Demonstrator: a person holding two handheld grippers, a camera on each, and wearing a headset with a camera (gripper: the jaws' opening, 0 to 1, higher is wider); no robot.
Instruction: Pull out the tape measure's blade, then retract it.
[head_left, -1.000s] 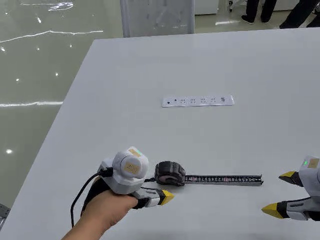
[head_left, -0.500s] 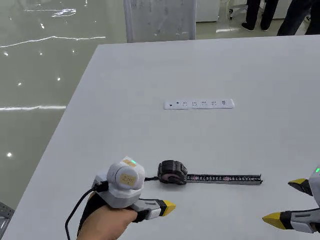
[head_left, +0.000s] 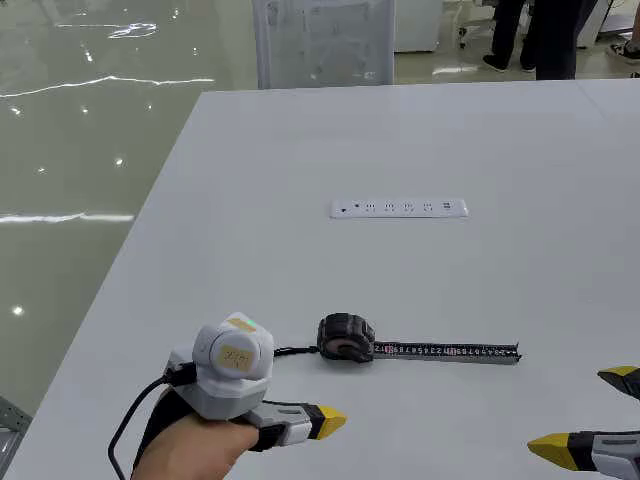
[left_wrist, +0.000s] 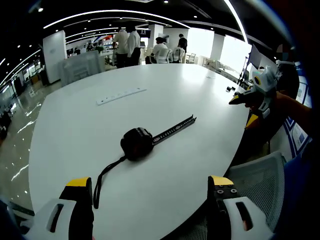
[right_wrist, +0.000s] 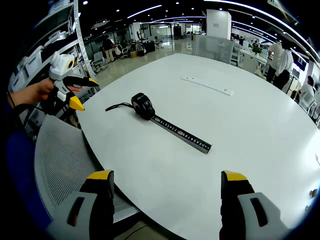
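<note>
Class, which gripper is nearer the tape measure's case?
Left. The left gripper hovers close to the case, on its strap side; the right gripper is beyond the extended blade's far tip.

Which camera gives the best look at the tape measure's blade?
Right gripper view: the blade runs near, whole length, markings plain. Head view shows it smaller, side-on; left gripper view, foreshortened beyond the case.

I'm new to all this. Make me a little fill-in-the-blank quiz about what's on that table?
The tape measure's ____ lies pulled out along the table.
The left gripper and right gripper both have jaws standing ____.
The power strip farther back is coloured ____.
Missing words: blade; open; white.
</note>
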